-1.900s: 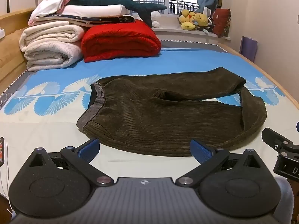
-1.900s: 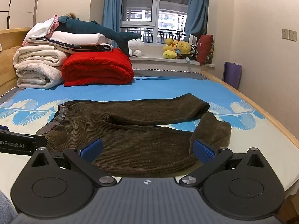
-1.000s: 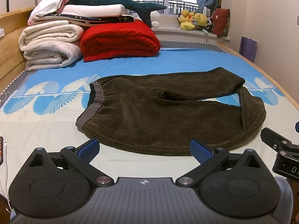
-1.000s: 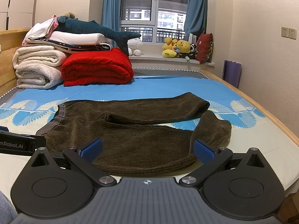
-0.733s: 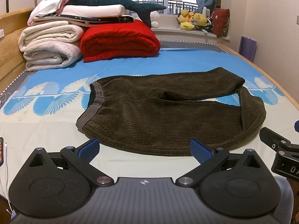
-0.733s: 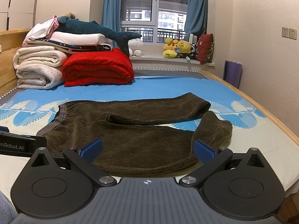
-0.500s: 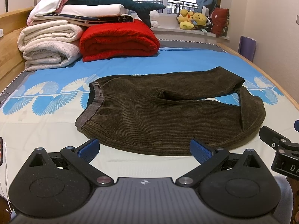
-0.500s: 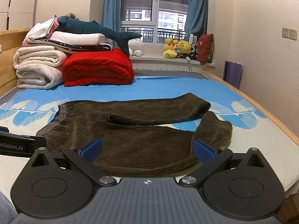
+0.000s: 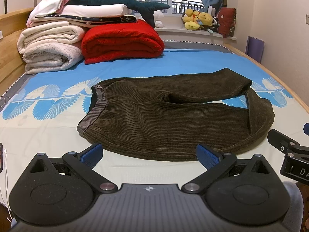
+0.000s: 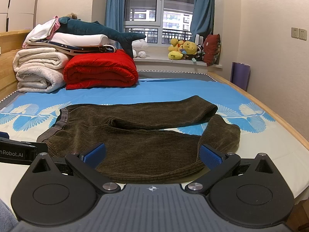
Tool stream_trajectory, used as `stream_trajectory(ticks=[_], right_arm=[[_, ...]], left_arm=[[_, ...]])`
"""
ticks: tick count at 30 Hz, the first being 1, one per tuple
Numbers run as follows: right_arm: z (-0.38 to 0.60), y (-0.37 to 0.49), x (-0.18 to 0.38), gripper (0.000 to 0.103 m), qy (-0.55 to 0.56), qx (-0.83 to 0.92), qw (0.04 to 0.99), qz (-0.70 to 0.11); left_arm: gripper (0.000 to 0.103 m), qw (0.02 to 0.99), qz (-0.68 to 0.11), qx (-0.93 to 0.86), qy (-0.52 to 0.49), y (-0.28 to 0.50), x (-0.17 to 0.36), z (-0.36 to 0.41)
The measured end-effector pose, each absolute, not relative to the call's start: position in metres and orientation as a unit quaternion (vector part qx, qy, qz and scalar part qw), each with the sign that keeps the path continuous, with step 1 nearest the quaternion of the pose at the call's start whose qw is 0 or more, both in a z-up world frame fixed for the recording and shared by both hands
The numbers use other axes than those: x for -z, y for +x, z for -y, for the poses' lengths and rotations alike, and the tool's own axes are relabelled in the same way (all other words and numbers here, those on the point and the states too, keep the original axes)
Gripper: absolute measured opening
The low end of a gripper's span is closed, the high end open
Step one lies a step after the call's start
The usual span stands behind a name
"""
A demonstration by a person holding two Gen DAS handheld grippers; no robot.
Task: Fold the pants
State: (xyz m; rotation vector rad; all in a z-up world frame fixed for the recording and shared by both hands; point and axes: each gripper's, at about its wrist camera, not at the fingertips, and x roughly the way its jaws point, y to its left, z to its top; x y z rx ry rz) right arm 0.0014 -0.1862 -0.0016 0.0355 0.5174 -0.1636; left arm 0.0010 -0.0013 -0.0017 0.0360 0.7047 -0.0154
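Observation:
Dark brown corduroy pants [image 9: 170, 116] lie flat on the bed [image 9: 48, 135], grey waistband [image 9: 92, 114] to the left, both legs running right; the near leg's end is folded back. They also show in the right wrist view [image 10: 143, 141]. My left gripper [image 9: 149, 152] is open and empty, held just short of the pants' near edge. My right gripper [image 10: 152, 154] is open and empty above the near leg. The right gripper's body shows at the right edge of the left wrist view [image 9: 289, 154].
Folded white blankets [image 9: 48, 48], a red blanket [image 9: 121, 38] and a plush shark [image 9: 115, 0] are stacked at the head of the bed. Stuffed toys [image 9: 199, 19] sit on the window sill. The bed's wooden edge [image 9: 280, 81] runs along the right.
Both grippers have stayed nearly still and open. The pants have not moved.

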Motion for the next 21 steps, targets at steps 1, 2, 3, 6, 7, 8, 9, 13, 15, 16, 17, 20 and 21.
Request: stream_trajectory(ticks=[1, 2, 3, 6, 7, 8, 9, 13, 15, 16, 17, 20, 21], right_arm=[[0.1855, 0.0019, 0.0017, 0.102, 0.018, 0.081, 0.963, -0.255], [0.1862, 0.0015, 0.0015, 0.102, 0.017, 0.081, 0.963, -0.255], [0.1859, 0.0019, 0.0016, 0.102, 0.017, 0.081, 0.963, -0.255], [0.1872, 0.0026, 0.0017, 0.102, 0.018, 0.081, 0.963, -0.256], [0.1866, 0.0035, 0.0020, 0.102, 0.018, 0.081, 0.963, -0.256], [0.1873, 0.0034, 0.0021, 0.102, 0.018, 0.081, 0.963, -0.256], [0.1870, 0.0039, 0.0023, 0.102, 0.018, 0.081, 0.963, -0.256], [0.1880, 0.0041, 0.0026, 0.102, 0.019, 0.080, 0.963, -0.257], [0.1885, 0.0054, 0.0033, 0.102, 0.019, 0.080, 0.963, -0.258], [0.1886, 0.0063, 0.0037, 0.102, 0.019, 0.080, 0.962, -0.259], [0.1886, 0.0051, 0.0041, 0.102, 0.020, 0.081, 0.962, -0.259], [0.1887, 0.0045, 0.0052, 0.102, 0.020, 0.082, 0.962, -0.259], [0.1887, 0.0043, 0.0052, 0.102, 0.020, 0.081, 0.962, -0.259]], left_arm=[[0.103, 0.938, -0.346, 0.008, 0.018, 0.0011, 0.0021, 0.0016], [0.103, 0.938, -0.346, 0.008, 0.018, 0.0013, 0.0024, 0.0019], [0.103, 0.938, -0.346, 0.008, 0.018, 0.0014, 0.0027, 0.0022], [0.103, 0.938, -0.346, 0.008, 0.017, 0.0013, 0.0028, 0.0024], [0.103, 0.938, -0.346, 0.008, 0.017, 0.0013, 0.0030, 0.0028], [0.103, 0.938, -0.346, 0.007, 0.017, 0.0014, 0.0030, 0.0030], [0.103, 0.938, -0.347, 0.008, 0.017, 0.0016, 0.0035, 0.0031], [0.103, 0.937, -0.348, 0.008, 0.018, 0.0025, 0.0055, 0.0039], [0.103, 0.937, -0.349, 0.008, 0.017, 0.0028, 0.0058, 0.0032], [0.103, 0.937, -0.349, 0.008, 0.017, 0.0031, 0.0057, 0.0032], [0.103, 0.937, -0.349, 0.008, 0.017, 0.0034, 0.0062, 0.0031], [0.103, 0.937, -0.350, 0.008, 0.017, 0.0034, 0.0066, 0.0032], [0.103, 0.937, -0.350, 0.008, 0.017, 0.0032, 0.0068, 0.0034]])
